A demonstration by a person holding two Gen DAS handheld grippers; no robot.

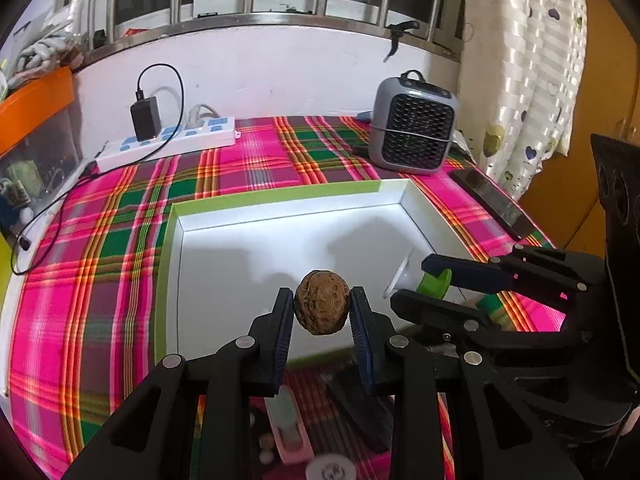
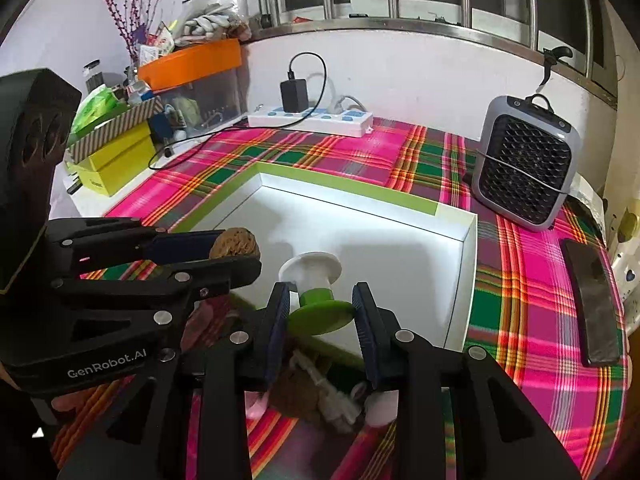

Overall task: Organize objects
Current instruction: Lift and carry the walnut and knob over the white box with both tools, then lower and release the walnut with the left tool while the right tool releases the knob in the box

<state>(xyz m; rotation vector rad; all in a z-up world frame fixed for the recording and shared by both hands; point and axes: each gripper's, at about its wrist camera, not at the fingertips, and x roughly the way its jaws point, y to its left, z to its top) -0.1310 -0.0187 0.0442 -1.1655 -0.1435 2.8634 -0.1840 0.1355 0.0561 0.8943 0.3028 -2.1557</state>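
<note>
Brown walnut [image 1: 322, 303] pinched in the left tongs [image 1: 321, 312] at lower centre, over the white box [image 1: 280, 210]; right tongs [image 2: 322, 312] clamp a green-and-white spool [image 2: 316, 292].

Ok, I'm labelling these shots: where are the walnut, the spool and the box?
walnut [image 1: 322, 302], left wrist view, middle of its shell.
spool [image 2: 318, 304], right wrist view, its green end.
box [image 1: 280, 200], left wrist view, its green far rim.
</note>
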